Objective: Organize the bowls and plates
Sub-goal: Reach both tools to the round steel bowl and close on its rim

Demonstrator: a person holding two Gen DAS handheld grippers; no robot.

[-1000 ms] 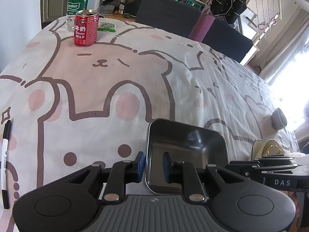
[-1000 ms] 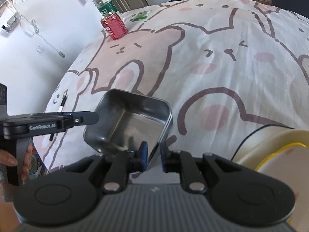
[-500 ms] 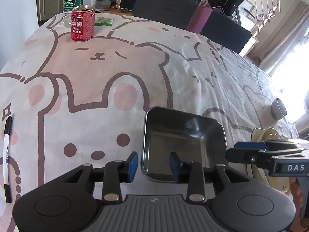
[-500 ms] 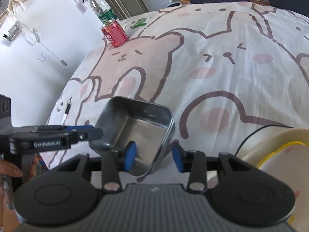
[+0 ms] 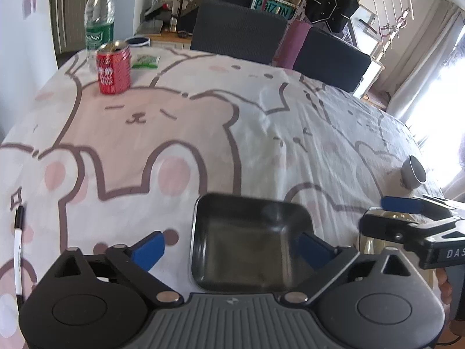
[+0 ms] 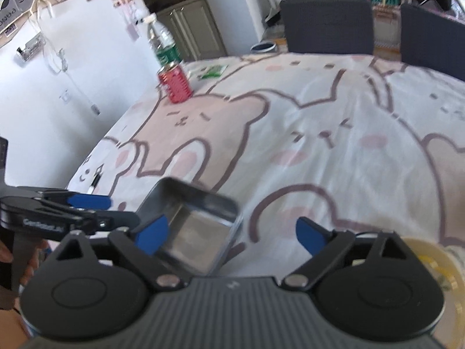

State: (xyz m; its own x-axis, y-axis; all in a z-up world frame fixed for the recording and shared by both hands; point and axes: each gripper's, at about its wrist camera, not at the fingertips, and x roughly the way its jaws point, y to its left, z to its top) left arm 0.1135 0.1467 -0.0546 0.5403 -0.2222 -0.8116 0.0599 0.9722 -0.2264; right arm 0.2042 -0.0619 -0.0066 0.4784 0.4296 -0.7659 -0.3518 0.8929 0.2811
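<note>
- A black marker [image 5: 18, 242] lies at the desk's [image 5: 261, 133] left edge; a red can [image 5: 113, 68] stands far back.
- The left gripper [image 5: 232, 248] has its jaws opening wide, clear of the square metal tray [image 5: 250, 247] lying between them on the desk.
- The right gripper [image 6: 232, 232] has its jaws opening too, holding nothing, beside a yellow-rimmed bowl [image 6: 436, 261].

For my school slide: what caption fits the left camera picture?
Left gripper opening over a square metal tray on the bunny tablecloth.
</note>
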